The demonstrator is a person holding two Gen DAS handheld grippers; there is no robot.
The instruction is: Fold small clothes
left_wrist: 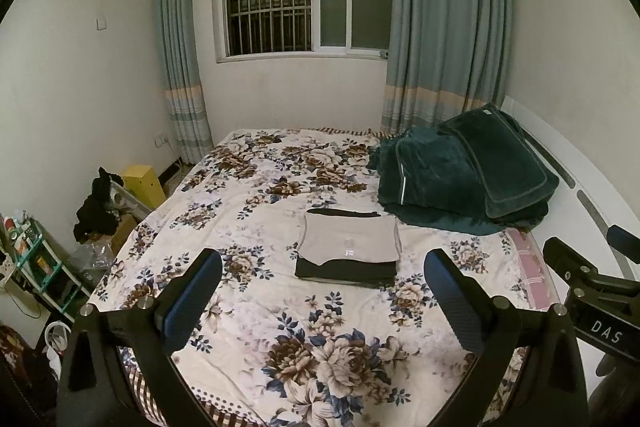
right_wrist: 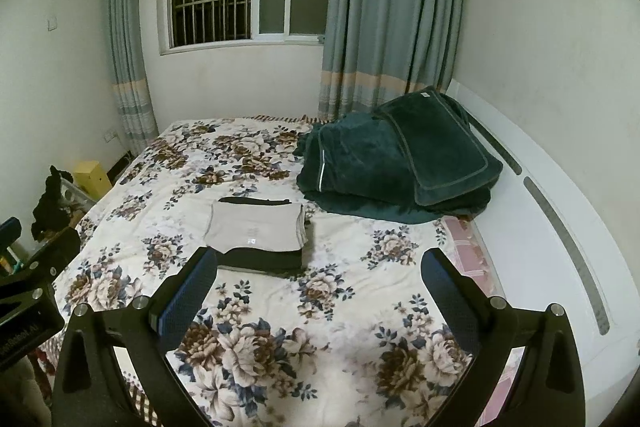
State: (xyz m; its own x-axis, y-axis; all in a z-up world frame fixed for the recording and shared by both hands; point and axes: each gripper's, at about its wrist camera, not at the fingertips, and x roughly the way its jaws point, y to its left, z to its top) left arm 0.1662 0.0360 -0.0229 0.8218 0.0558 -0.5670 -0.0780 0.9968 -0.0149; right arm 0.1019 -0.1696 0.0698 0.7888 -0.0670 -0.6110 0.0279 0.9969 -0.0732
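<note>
A folded beige garment lies on top of a folded black garment in the middle of the floral bed sheet. The same stack shows in the right wrist view, beige piece over black piece. My left gripper is open and empty, held above the sheet in front of the stack. My right gripper is open and empty, just in front of and right of the stack. The right gripper's body also shows at the right edge of the left wrist view.
A dark green folded blanket lies at the back right of the bed. A white headboard runs along the right. Boxes, black clothes and a shelf stand on the floor at the left. A window and curtains are behind.
</note>
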